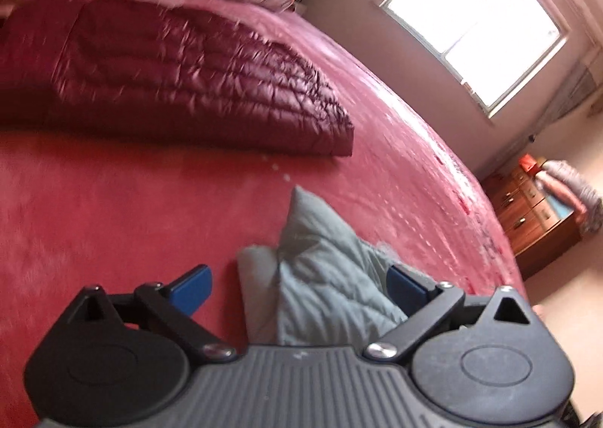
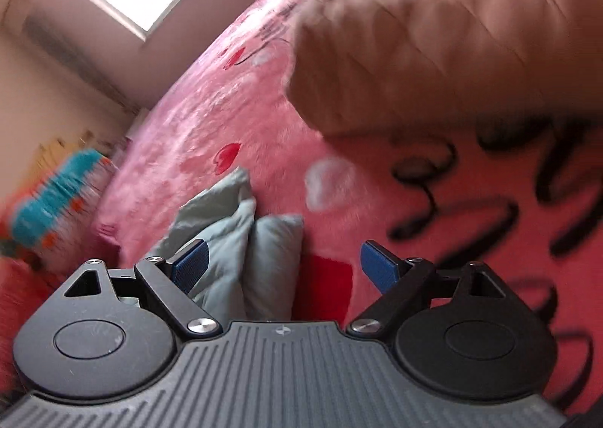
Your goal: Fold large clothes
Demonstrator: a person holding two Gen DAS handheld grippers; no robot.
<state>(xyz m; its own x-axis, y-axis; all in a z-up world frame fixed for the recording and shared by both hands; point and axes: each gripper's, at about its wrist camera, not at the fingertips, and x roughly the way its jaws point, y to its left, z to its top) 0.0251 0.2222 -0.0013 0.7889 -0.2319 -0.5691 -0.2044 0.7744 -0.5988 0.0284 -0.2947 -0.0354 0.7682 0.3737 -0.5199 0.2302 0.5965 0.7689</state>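
The pale blue quilted garment (image 1: 320, 277) lies bunched on the pink bed (image 1: 113, 209); it sits between the left gripper (image 1: 297, 286)'s parted fingers (image 1: 192, 286); the right gripper (image 2: 282, 266) likewise gapes, cloth (image 2: 241, 239) against its left finger (image 2: 192, 266), touching.

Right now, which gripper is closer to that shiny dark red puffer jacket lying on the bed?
Left, probably. The left gripper faces the dark red jacket, which lies folded beyond the pale green garment. The right gripper's view doesn't show it.
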